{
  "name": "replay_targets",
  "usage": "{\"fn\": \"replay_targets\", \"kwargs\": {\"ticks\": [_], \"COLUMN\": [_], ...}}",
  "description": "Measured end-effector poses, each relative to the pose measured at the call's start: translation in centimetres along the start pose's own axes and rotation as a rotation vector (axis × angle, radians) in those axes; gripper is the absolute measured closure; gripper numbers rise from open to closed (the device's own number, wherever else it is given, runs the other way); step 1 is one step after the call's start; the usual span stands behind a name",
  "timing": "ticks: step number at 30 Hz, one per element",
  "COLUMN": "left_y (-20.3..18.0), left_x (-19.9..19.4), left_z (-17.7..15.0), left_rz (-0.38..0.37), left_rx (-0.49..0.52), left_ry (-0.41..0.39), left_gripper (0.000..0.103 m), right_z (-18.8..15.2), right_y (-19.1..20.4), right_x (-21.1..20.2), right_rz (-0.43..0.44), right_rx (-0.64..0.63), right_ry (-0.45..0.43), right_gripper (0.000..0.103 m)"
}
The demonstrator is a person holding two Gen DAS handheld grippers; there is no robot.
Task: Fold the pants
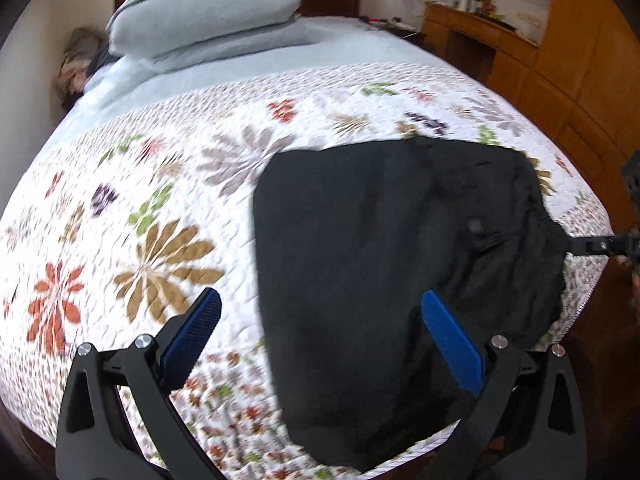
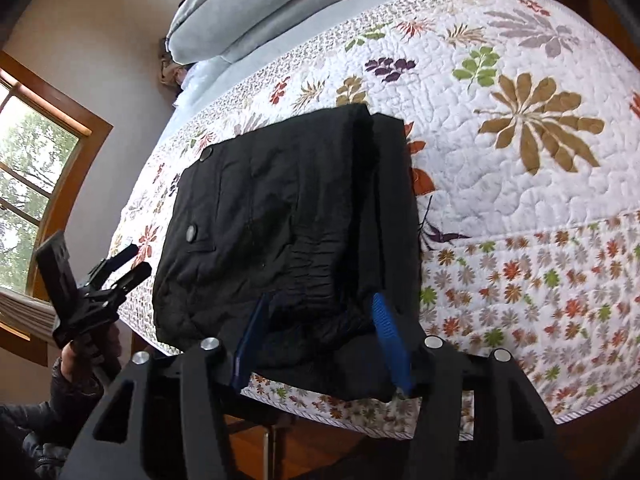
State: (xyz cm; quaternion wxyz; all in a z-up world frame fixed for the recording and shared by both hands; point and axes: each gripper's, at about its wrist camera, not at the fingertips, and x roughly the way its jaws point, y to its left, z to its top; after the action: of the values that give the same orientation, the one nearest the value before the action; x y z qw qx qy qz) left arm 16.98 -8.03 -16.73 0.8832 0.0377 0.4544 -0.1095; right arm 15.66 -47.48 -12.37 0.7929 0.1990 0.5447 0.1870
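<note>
The black pants (image 1: 380,264) lie folded into a compact rectangle on the floral quilt (image 1: 140,216), near the bed's corner. In the right wrist view the pants (image 2: 280,216) show two buttons and a gathered waistband toward me. My left gripper (image 1: 320,308) is open and empty, hovering over the pants' near edge; it also shows in the right wrist view (image 2: 136,260) beside the bed's left edge. My right gripper (image 2: 320,312) is open, its blue fingers (image 2: 386,328) straddling the waistband end. Its tip shows at the far right of the left wrist view (image 1: 592,245), touching the pants' edge.
A folded grey duvet (image 1: 208,8) sits at the head of the bed. Wooden cabinets (image 1: 560,60) stand to the right. A window (image 2: 32,168) is on the wall to the left. The bed's edge (image 2: 360,420) drops to a wooden floor.
</note>
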Motion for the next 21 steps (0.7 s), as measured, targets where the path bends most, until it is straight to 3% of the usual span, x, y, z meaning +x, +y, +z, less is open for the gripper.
{"fn": "replay_targets", "kwargs": {"ticks": [5,8,15,17,19,21], "left_y": [3.8,5.7,9.8,10.2,10.0,9.7], "left_x": [1.0,1.9,5.3,6.3,7.1,7.2], "left_z": [-1.1,-1.6,-1.9,-2.1,-2.0,-1.8], "left_rz": [0.013,-0.025,-0.355,-0.397,-0.410,-0.428], "left_rx": [-0.085,-0.151,-0.431,-0.485,-0.482,-0.446], "left_ry": [0.063,0.109,0.221,0.242,0.273,0.287], "left_gripper": [0.003,0.003,0.003,0.003,0.003,0.003], "right_z": [0.3,0.3,0.2,0.2,0.2,0.2], "right_y": [0.0,0.1,-0.2,-0.5,-0.9,-1.5], "right_x": [0.6,0.5,0.9,0.7,0.1,-1.0], "right_rz": [-0.012,-0.021,-0.034,-0.015,0.015,0.093], "right_rx": [-0.015,-0.033,-0.018,-0.006,0.019,0.060], "right_ry": [0.000,0.010,0.049,0.050,0.036,0.008], "right_gripper": [0.058,0.064,0.065,0.064,0.062,0.032]}}
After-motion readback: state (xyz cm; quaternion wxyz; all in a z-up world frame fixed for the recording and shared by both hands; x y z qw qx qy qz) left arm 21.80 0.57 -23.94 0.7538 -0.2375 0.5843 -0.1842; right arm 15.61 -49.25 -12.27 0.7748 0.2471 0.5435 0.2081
